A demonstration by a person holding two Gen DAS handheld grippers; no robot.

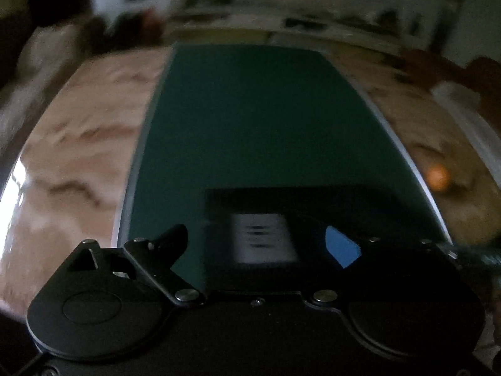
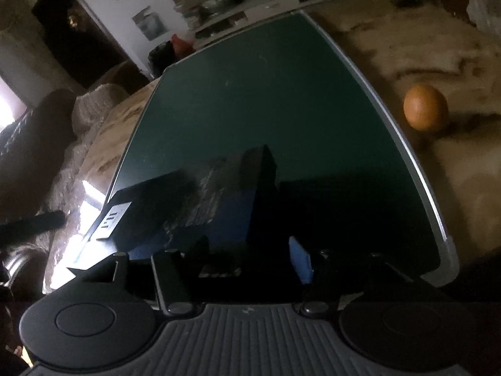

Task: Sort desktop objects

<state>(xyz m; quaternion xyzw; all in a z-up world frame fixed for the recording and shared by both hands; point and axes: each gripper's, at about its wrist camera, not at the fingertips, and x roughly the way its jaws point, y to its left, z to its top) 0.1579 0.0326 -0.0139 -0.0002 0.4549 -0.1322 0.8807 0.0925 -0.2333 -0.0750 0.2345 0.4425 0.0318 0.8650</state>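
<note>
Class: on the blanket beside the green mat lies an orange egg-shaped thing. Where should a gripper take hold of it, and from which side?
Grip the orange egg-shaped thing across its narrow middle, coming from above: it lies on its side on the soft blanket, right of the green mat, with nothing close around it.

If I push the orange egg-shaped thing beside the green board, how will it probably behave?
The orange egg-shaped thing is rounded with no flat side showing, so it would probably roll, likely in a curve. It lies on soft brown bedding that looks uneven, which may slow it. If it is a real egg, it could crack under a hard squeeze; the pictures cannot confirm that.
</note>
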